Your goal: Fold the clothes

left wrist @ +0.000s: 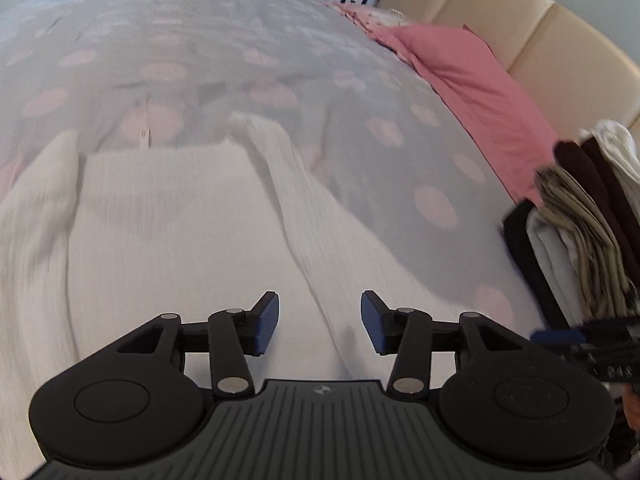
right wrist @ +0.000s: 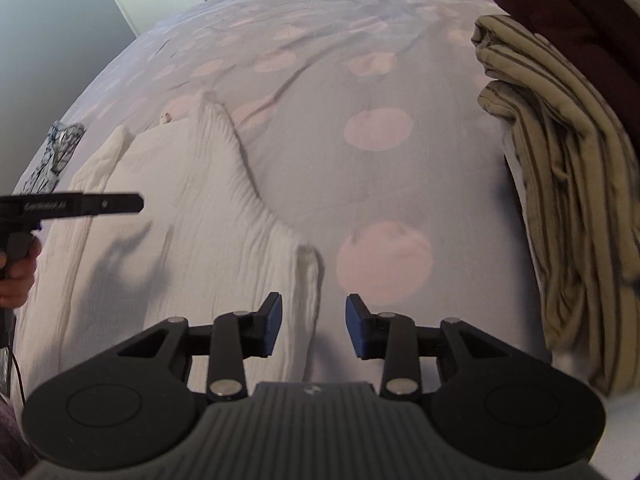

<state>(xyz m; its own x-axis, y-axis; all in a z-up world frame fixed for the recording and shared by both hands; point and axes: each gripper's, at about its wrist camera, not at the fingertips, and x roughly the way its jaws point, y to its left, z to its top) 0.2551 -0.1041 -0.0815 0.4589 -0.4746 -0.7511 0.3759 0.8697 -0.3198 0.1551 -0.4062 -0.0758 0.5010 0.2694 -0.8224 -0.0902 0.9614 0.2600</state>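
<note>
A white ribbed garment (left wrist: pixel 180 220) lies spread on the bed, with its sides folded in and a sleeve running down its right part. My left gripper (left wrist: pixel 320 320) hovers over its near part, open, with nothing between the blue pads. In the right wrist view the same garment (right wrist: pixel 208 232) shows a thick folded edge near the bottom centre. My right gripper (right wrist: pixel 314 324) is open just above that edge, and its pads are not pressing the cloth. The left gripper (right wrist: pixel 138 202) also appears side-on at the left edge, held by a hand (right wrist: pixel 16 276).
The bed cover (left wrist: pixel 240 60) is grey with pink dots. A stack of folded clothes (right wrist: pixel 560 160), striped olive and dark maroon, sits at the right, also seen as the stack (left wrist: pixel 580 220). A pink pillow (left wrist: pixel 472 80) and a beige headboard (left wrist: pixel 520 20) lie beyond. A patterned cloth (right wrist: pixel 60 148) is at the bed's left edge.
</note>
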